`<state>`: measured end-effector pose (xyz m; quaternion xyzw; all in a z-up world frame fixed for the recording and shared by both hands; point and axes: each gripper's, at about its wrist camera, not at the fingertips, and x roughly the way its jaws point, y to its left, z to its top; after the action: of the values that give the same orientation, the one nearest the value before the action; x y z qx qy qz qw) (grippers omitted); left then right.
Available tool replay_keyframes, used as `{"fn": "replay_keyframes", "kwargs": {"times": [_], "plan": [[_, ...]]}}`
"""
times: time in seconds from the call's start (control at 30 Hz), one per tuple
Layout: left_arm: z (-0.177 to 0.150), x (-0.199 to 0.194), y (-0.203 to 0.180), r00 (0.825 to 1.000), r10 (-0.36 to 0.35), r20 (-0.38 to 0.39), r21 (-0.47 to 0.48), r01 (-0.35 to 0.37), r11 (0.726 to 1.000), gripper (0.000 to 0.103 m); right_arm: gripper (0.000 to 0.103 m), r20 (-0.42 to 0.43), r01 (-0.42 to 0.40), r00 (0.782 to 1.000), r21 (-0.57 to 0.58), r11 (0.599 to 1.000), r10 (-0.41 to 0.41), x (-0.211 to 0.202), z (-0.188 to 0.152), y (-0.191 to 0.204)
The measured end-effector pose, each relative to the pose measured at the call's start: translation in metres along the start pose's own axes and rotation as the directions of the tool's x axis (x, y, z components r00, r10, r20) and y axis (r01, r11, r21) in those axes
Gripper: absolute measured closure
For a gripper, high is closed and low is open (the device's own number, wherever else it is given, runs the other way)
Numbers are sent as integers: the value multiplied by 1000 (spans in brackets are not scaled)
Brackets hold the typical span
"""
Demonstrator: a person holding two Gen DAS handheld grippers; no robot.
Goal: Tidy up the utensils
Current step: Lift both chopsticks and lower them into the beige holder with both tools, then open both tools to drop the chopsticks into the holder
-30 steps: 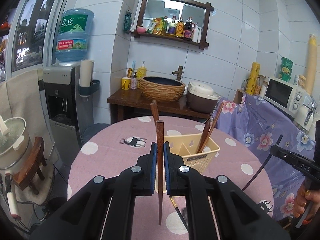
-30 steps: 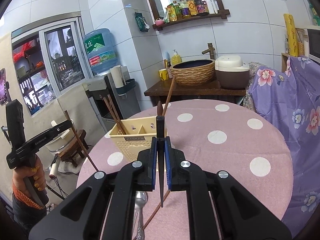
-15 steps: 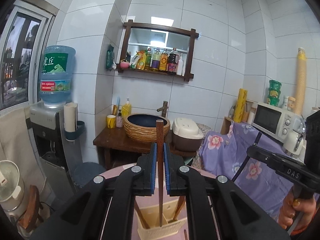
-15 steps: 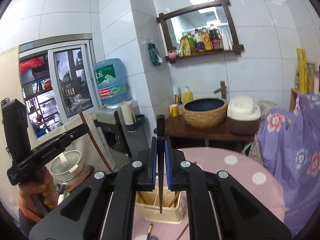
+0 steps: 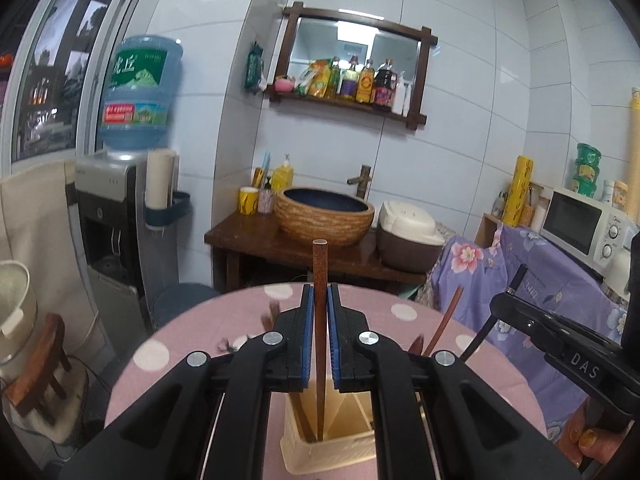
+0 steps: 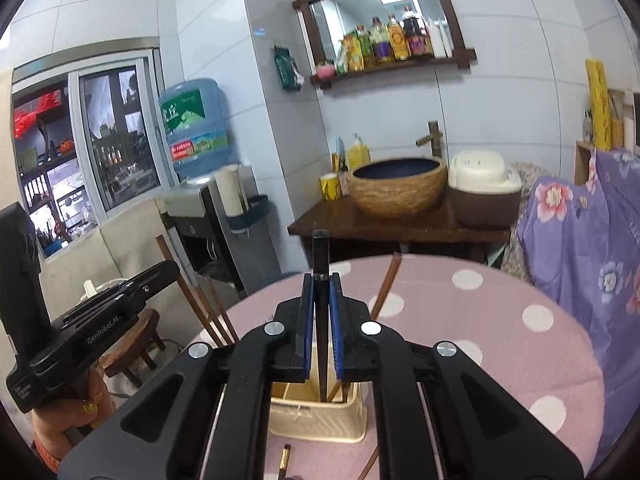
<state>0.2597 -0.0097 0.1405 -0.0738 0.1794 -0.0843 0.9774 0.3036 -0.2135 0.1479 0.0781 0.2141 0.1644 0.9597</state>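
The pink dotted desk (image 6: 500,320) carries the cream utensil basket (image 6: 316,420), the landmark here. Above it, the left gripper (image 5: 320,340) has its jaws clamped on a brown chopstick (image 5: 320,280), tip inside a basket compartment. The right gripper (image 6: 321,332) pinches a dark chopstick (image 6: 321,256) likewise. Best to keep both sticks upright, lower them fully into the compartments, and only then let go.

A pink tablecloth (image 6: 460,320) dotted with white is showing beneath a cream basket (image 6: 320,420), while black grippers with blue pads (image 5: 306,336) are clasping a reddish-brown chopstick (image 5: 320,280) and a black chopstick (image 6: 321,264).
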Motion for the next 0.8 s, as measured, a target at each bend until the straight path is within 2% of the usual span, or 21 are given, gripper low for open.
{"fn": "replay_keyframes", "kwargs": {"times": [0.27,0.53,0.57,0.6,0.67,0.73,0.8], "plan": [[-29,20,13,997,21,-74,-25,-23,999,95,95,-49,4,999,55,998,-1,19,-31,-14],[-35,12,16,997,35,-70,-25,-37,999,94,92,-33,9,999,48,999,-8,14,-35,-14],[-36,9,15,997,35,-67,-22,-37,999,87,81,-29,10,1000,43,999,-9,12,-35,-13],[-37,6,15,997,35,-63,-22,-37,999,73,61,-24,12,1000,38,999,-11,10,-36,-11],[-40,-2,15,998,40,-50,-27,-42,999,53,42,2,25,1000,25,999,-25,1,-38,-8],[-44,-14,16,998,46,-35,-28,-47,999,48,42,20,37,999,1,999,-37,-8,-42,-5],[-48,-24,18,998,49,-33,-33,-50,998,38,35,20,43,999,-7,999,-43,-17,-47,-4]]}}
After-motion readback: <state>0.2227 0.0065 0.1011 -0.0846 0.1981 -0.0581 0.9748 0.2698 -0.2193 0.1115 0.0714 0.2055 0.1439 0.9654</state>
